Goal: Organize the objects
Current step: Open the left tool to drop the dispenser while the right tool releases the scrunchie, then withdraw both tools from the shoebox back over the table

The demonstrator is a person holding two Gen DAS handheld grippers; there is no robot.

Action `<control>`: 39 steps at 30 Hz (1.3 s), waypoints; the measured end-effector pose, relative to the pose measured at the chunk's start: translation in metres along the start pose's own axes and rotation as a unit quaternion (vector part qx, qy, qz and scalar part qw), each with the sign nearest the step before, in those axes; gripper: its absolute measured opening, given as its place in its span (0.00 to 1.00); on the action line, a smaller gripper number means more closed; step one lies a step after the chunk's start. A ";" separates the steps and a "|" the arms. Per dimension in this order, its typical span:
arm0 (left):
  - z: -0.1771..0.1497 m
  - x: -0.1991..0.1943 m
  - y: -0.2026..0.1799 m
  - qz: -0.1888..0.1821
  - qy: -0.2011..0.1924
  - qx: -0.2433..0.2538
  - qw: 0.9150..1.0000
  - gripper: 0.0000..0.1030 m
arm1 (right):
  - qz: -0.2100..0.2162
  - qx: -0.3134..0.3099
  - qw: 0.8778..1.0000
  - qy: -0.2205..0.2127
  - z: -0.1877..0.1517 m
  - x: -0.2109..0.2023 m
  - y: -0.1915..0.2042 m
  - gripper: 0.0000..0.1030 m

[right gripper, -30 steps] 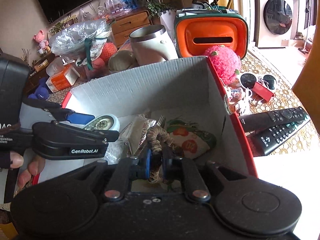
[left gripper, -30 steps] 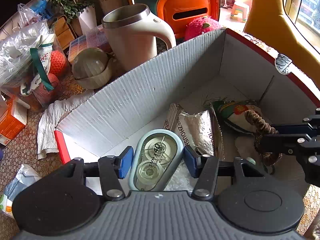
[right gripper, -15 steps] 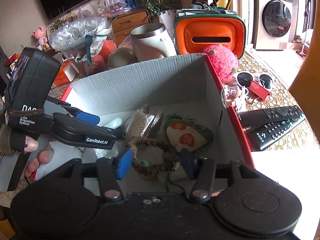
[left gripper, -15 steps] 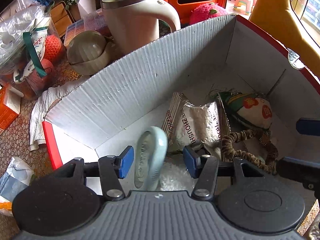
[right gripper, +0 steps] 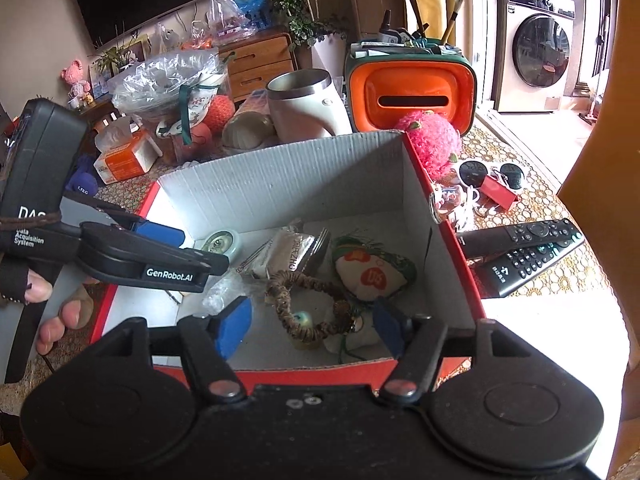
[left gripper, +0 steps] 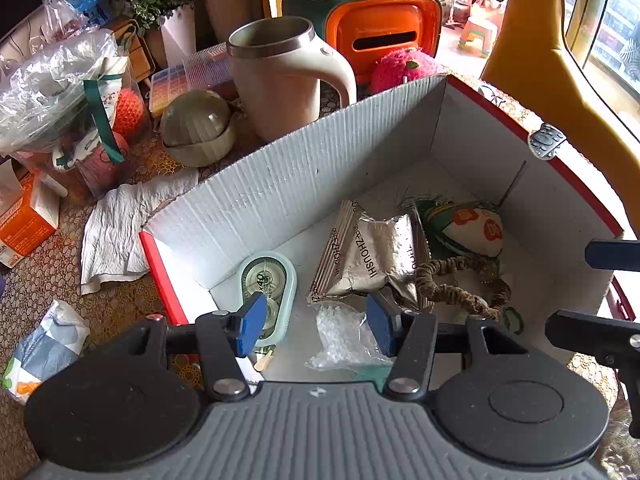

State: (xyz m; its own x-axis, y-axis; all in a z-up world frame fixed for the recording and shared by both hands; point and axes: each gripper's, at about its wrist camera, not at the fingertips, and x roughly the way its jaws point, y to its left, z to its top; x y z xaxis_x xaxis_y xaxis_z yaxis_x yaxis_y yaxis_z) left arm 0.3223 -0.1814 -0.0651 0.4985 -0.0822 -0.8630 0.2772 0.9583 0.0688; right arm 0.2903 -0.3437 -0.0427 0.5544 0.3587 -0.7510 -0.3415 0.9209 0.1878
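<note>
Cardboard fills the middle of the left wrist view: a white box (left gripper: pixel 304 184) with red outer edges stands open on the patterned tabletop (left gripper: pixel 120 312). On its floor, lower left of centre, lies a pale green correction tape (left gripper: pixel 267 280), flat and free. To its right sit a silver foil packet (left gripper: pixel 372 256), a small clear plastic bag (left gripper: pixel 344 336) below that, a brown braided bracelet (left gripper: pixel 460 288), and a printed pouch (left gripper: pixel 468 228) toward the right wall. The left gripper (left gripper: pixel 314 324) hangs above the box with its blue fingers (left gripper: pixel 250 326) spread and nothing between them. Behind the box, upper centre, stand a cream kettle (left gripper: pixel 288 80) and an orange bin (left gripper: pixel 380 36).

From the right wrist view, the same box (right gripper: pixel 280 184) takes the centre, with the bracelet (right gripper: pixel 308 308) lying on its floor at lower centre, the pouch (right gripper: pixel 372 272) just beyond it and the correction tape (right gripper: pixel 220 242) at the far left corner. The right gripper (right gripper: pixel 310 326) has just been opening; its fingers (right gripper: pixel 234 326) stand apart, clear of the bracelet. At left, a person's hand (right gripper: pixel 44 300) holds the left gripper (right gripper: pixel 188 260) over the box. Two black remotes (right gripper: pixel 524 252) lie on the tabletop at right.
</note>
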 end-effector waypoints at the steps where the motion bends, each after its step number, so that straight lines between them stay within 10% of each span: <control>1: -0.001 -0.005 0.000 -0.002 -0.004 0.000 1.000 0.52 | -0.001 -0.001 1.000 -0.002 0.000 -0.004 0.002 0.65; 39: -0.122 -0.181 0.079 -0.075 -0.123 -0.024 0.989 0.80 | -0.035 -0.030 0.998 -0.050 -0.026 -0.098 0.133 0.95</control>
State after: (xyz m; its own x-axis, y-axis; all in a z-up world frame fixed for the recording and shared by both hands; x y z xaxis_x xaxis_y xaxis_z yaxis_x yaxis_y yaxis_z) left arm 0.1539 -0.0573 0.0355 0.6406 -0.2827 -0.7139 0.3271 0.9417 -0.0793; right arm 0.1708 -0.2605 0.0390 0.6500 0.3105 -0.6936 -0.3430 0.9343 0.0968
